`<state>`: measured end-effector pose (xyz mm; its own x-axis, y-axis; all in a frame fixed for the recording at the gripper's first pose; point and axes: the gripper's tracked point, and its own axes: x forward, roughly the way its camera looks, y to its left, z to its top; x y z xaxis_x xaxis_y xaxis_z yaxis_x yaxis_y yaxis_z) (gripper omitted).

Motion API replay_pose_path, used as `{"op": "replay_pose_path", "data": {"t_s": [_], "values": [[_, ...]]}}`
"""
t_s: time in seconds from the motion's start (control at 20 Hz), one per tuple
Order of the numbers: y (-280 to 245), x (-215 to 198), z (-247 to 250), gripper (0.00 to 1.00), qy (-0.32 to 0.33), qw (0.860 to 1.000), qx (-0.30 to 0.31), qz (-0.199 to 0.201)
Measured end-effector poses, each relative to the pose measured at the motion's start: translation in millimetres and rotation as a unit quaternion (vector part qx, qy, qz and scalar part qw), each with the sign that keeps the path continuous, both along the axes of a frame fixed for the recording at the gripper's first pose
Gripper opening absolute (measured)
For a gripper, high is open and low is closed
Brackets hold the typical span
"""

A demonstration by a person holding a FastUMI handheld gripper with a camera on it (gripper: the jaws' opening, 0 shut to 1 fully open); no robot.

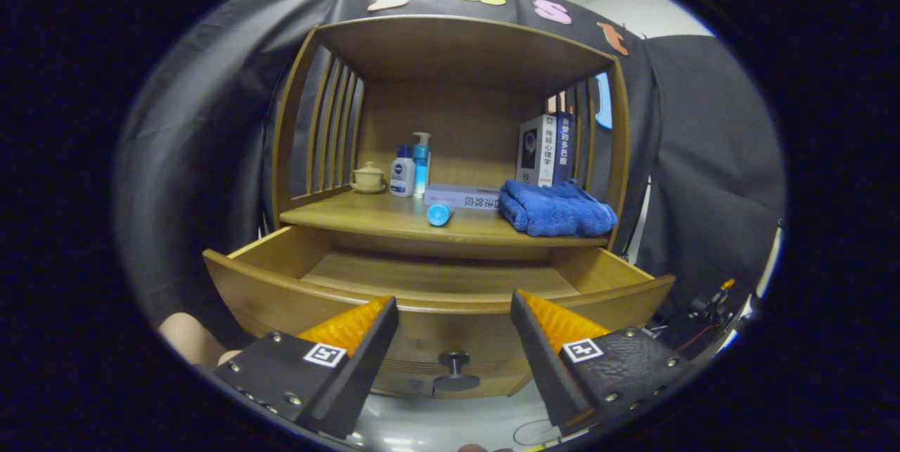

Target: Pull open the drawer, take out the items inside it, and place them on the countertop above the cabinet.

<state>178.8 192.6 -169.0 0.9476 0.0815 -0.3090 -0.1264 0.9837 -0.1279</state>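
The wooden cabinet (450, 157) is seen straight ahead, beyond the fingers, and its drawer (281, 290) is pulled well out toward the camera, so that the inside can be reached from above. The visible part of the drawer floor is bare wood; the nearest strip is hidden behind the front panel, so it cannot be told if something lies there. The surface (365, 216) above the drawer already carries several things, and it is judged that at least some of them were taken from the drawer. A folded blue towel (559, 209) lies at the right side, with upright books (545, 150) behind it. A flat box (460, 195) lies in the middle, and a small blue cylinder (439, 214) rests on its side just before it, near the front edge. Two bottles (411, 167) and a lidded cup (369, 176) stand at the back left. The drawer knob (455, 367) is between the fingers and lower. The gripper (453, 339) is held wide open and nothing is held by it, probably because the last item is set down.
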Motion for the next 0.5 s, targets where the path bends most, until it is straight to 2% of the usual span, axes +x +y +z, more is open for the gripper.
{"op": "replay_pose_path", "data": {"t_s": [0.5], "values": [[6, 30, -9, 0.97, 0.003, 0.999, 0.028, -0.015]]}}
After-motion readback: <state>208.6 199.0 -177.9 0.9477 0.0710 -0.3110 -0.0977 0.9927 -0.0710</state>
